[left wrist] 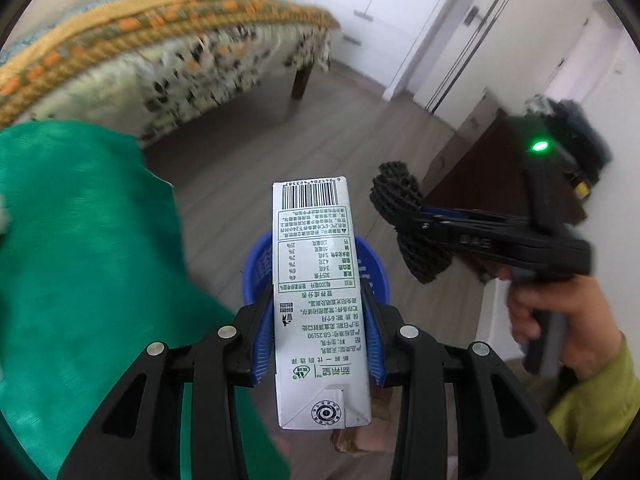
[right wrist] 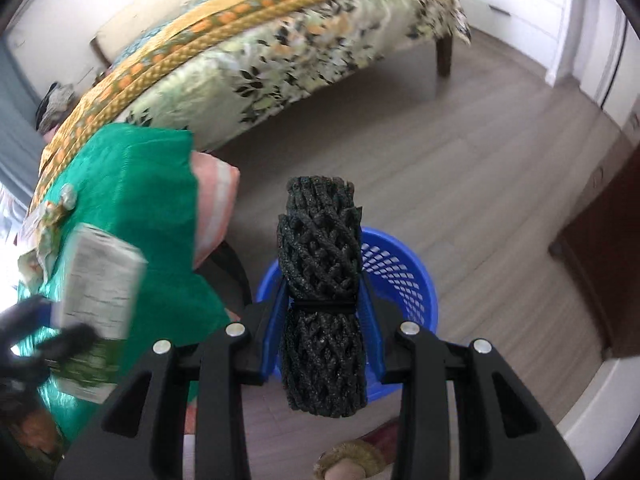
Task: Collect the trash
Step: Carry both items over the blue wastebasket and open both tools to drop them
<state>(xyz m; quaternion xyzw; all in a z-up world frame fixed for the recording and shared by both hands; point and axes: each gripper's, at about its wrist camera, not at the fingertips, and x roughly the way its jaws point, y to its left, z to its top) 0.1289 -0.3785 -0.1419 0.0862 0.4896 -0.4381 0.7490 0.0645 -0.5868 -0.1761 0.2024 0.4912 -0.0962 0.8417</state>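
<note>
My left gripper [left wrist: 318, 300] is shut on a white milk carton [left wrist: 318, 280] with a barcode at its far end; the blue pads press both long sides. The carton hangs over a blue mesh basket [left wrist: 372, 268] on the floor. My right gripper [right wrist: 322, 300] is shut on a black foam net bundle [right wrist: 320, 280] tied round the middle with a band. It hangs above the same blue basket [right wrist: 400, 276]. In the left wrist view the right gripper [left wrist: 404, 220] with the black bundle [left wrist: 396, 188] is at the right, held by a hand [left wrist: 560, 312]. The blurred carton [right wrist: 100, 280] shows at the left of the right wrist view.
A bed with a floral and orange cover [right wrist: 260, 48] stands behind the basket. Green cloth [left wrist: 80, 260] fills the left side. A dark wooden cabinet [right wrist: 600, 264] stands at the right. Grey wood floor [right wrist: 440, 152] lies between bed and basket. White wardrobe doors [left wrist: 400, 8] are at the back.
</note>
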